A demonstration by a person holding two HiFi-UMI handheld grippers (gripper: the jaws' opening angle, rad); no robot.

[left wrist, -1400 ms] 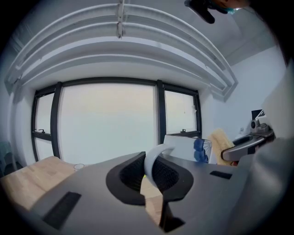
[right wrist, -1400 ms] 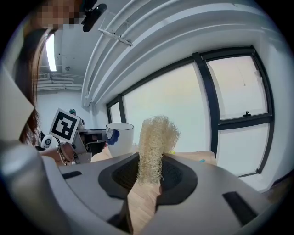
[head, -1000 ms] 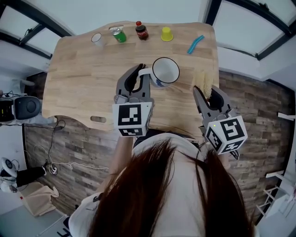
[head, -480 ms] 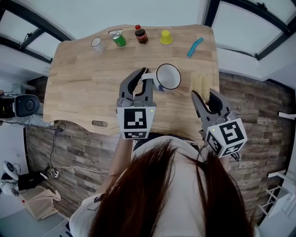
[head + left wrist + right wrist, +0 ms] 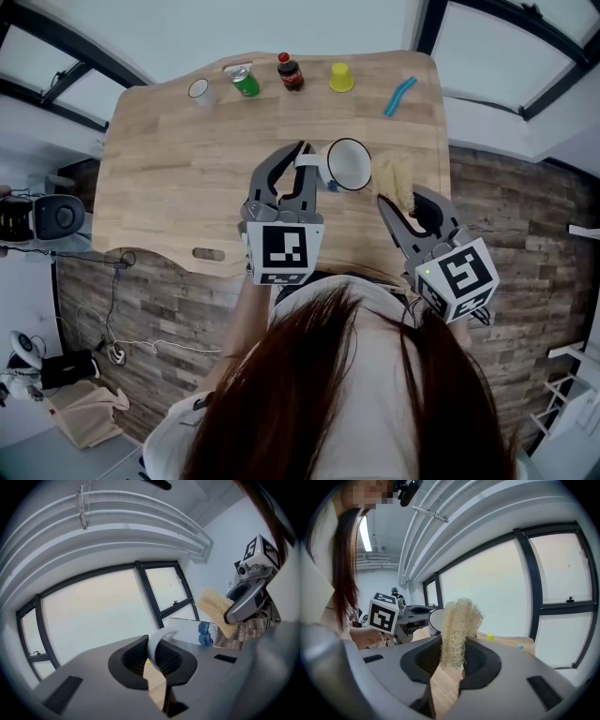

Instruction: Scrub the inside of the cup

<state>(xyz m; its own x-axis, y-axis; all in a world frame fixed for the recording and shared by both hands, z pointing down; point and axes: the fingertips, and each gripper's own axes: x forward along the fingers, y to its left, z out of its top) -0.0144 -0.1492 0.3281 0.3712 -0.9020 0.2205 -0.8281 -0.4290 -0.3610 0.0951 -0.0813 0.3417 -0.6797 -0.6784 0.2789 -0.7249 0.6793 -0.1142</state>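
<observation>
A wooden table [image 5: 169, 178] is seen from above, past the person's dark hair. Along its far edge, from left to right, stand a small white cup [image 5: 198, 89], a green can [image 5: 246, 82], a dark cola bottle [image 5: 290, 72] and a yellow cup [image 5: 341, 77] turned upside down. A blue stick-shaped item [image 5: 399, 95] lies near the far right corner.

Nearer the person, at centre left, the left gripper [image 5: 298, 157] is clenched on the curved white handle [image 5: 157, 641] of a white mug [image 5: 349, 165]. The left gripper view shows the handle pinched between the two dark jaw pads. The mug is held over the middle of the table, tipped so its dark-rimmed opening faces up toward the head camera, and a blue pattern shows on its side.

Just to the right of the mug's rim is a pale yellow loofah scrubber [image 5: 394, 180]. It sits outside the mug, and whether it touches the rim cannot be told. The right gripper [image 5: 401, 199] grasps the scrubber's lower end. In the right gripper view the fibrous scrubber stands upright between the jaws, with the mug and the left gripper's marker cube beyond it to the left and large windows [image 5: 497, 588] behind.
</observation>
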